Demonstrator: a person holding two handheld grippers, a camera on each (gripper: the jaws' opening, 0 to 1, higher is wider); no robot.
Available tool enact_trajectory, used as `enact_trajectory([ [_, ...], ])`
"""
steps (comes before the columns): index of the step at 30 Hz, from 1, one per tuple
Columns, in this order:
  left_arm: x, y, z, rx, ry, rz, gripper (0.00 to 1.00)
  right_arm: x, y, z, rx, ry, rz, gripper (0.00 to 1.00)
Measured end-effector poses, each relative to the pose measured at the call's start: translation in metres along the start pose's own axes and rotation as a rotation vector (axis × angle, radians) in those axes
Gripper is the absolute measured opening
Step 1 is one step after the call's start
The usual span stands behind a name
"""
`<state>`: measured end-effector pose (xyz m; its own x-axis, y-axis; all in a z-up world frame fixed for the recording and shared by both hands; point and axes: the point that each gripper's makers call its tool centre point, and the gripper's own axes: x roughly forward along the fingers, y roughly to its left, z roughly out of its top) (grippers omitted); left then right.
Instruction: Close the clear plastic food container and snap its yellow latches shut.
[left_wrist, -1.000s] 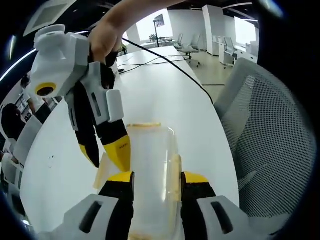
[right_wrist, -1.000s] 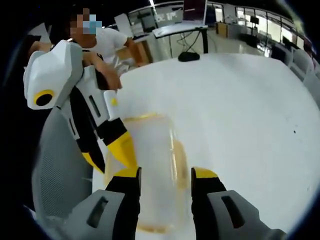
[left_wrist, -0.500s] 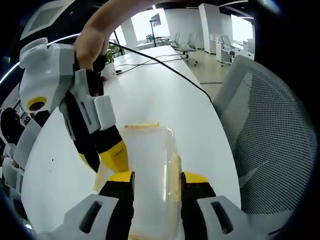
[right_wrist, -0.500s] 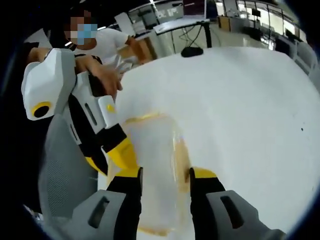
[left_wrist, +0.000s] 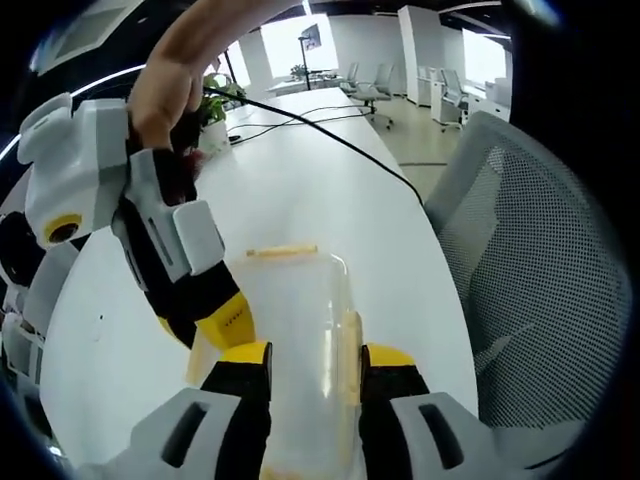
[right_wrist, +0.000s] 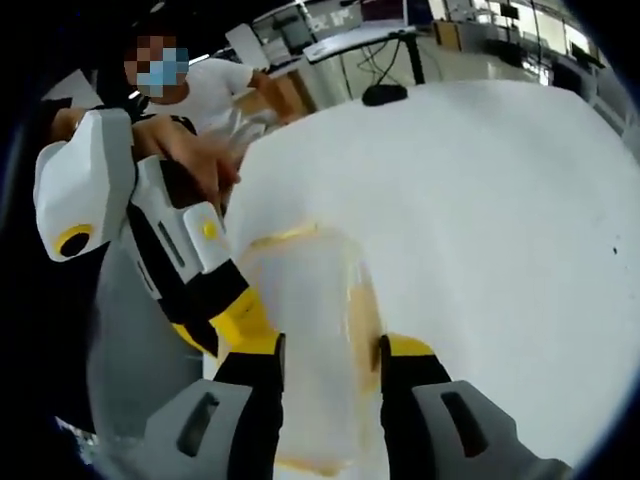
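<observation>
The clear plastic container (left_wrist: 300, 300) lies lengthwise on the white table (left_wrist: 300, 170), lid on. My left gripper (left_wrist: 317, 355) has its jaws against the two long sides. A yellow latch (left_wrist: 283, 251) lies flat at the far end and another (left_wrist: 350, 340) runs beside the right jaw. A pale flap (left_wrist: 203, 352) sticks out on the left, where my right gripper (left_wrist: 200, 325) reaches down. In the right gripper view the container (right_wrist: 315, 290) sits likewise between the jaws of my right gripper (right_wrist: 327, 347), with my left gripper (right_wrist: 215, 325) at its left edge.
A grey mesh chair (left_wrist: 530, 250) stands at the table's right edge. A black cable (left_wrist: 330, 130) runs across the far tabletop. A person in a white shirt (right_wrist: 215, 85) is behind the left gripper, and a black object (right_wrist: 382, 94) sits at the far edge.
In each view the other gripper's body has swung out to the left and tilted more. The container stays between the jaws, and their gap is unchanged.
</observation>
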<state>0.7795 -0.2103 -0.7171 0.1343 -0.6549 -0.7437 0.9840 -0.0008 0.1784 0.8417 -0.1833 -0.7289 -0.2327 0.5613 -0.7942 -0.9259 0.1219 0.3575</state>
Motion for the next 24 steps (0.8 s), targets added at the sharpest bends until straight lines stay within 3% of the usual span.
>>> enact_trajectory([
  [7, 0.0, 0.0, -0.001, -0.007, 0.0, 0.004, 0.26, 0.001, 0.0, -0.001, 0.016, 0.016, 0.012, 0.33],
  [9, 0.0, 0.0, -0.001, -0.01, 0.002, 0.009, 0.26, 0.003, 0.0, -0.001, 0.064, 0.024, 0.023, 0.33],
  [10, 0.0, 0.0, -0.001, -0.009, 0.004, 0.013, 0.25, 0.004, 0.008, -0.003, 0.088, 0.033, 0.082, 0.32],
  [11, -0.001, 0.0, -0.002, -0.018, 0.006, 0.02, 0.23, 0.001, 0.0, 0.004, 0.121, 0.009, 0.028, 0.32],
  [13, -0.004, 0.002, -0.004, -0.014, 0.008, 0.038, 0.24, 0.003, 0.004, 0.002, 0.081, 0.013, 0.049, 0.31],
  [16, 0.002, 0.0, 0.0, -0.021, -0.014, 0.045, 0.23, 0.004, 0.003, -0.002, 0.084, 0.006, 0.045, 0.31],
  [24, 0.002, 0.0, 0.002, -0.006, -0.002, 0.035, 0.25, 0.003, 0.003, -0.002, 0.066, 0.017, 0.035, 0.33],
])
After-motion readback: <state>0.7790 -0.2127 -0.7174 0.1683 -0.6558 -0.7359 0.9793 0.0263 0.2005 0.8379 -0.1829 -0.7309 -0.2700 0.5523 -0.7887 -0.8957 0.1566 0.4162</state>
